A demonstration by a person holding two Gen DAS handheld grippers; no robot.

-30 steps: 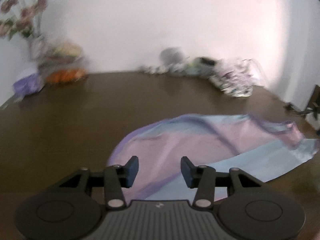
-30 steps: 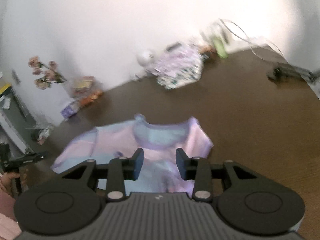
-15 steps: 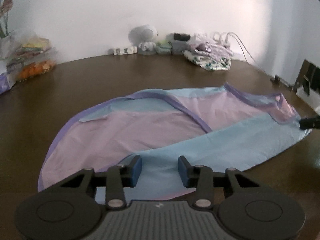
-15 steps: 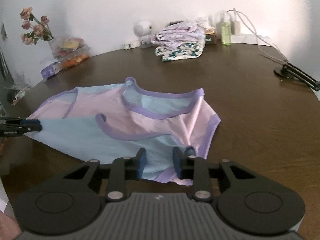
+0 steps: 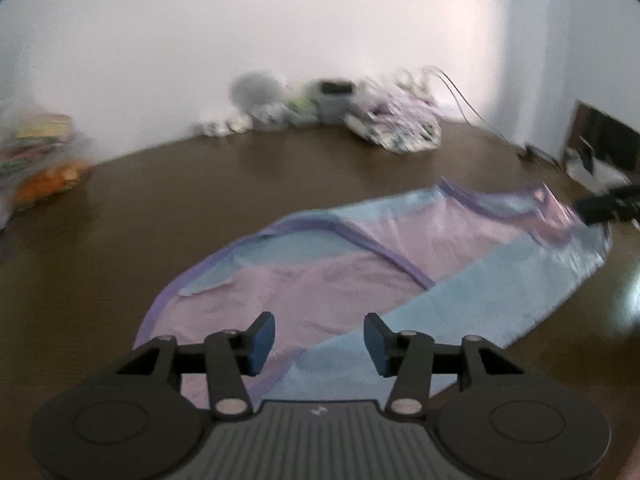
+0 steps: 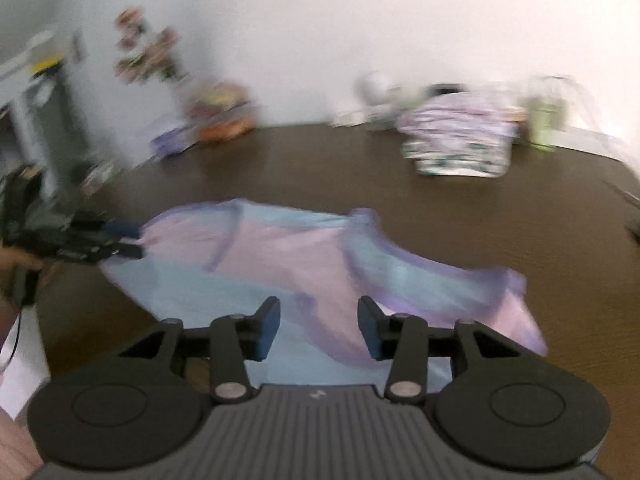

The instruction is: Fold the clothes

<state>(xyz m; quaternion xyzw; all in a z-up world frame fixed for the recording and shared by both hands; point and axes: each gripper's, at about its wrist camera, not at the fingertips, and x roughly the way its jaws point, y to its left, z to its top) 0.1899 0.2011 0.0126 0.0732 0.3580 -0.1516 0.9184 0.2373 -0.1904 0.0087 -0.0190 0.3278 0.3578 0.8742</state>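
Note:
A pink and light-blue garment [image 5: 360, 280] with purple trim lies spread on the dark brown table [image 5: 200, 200]. My left gripper [image 5: 320, 342] is open just above its near edge, with cloth showing below the gap and nothing pinched. At the garment's far right corner the right gripper's dark tip [image 5: 600, 204] shows. In the right wrist view the same garment [image 6: 304, 256] lies ahead. My right gripper [image 6: 318, 332] hangs open over its near hem. The left gripper [image 6: 104, 240], held in a hand, sits at the cloth's left edge.
A pile of folded patterned clothes [image 6: 460, 148] stands at the back by the wall, with a white round gadget [image 5: 256, 92] and a green bottle [image 6: 544, 120] beside it. A bag with orange contents [image 5: 44, 168] and flowers [image 6: 148, 52] are at the back left.
Both cameras have swung and the frames are now blurred. The jaws of both grippers stand a little wider apart than half a second ago. The garment still lies on the table.

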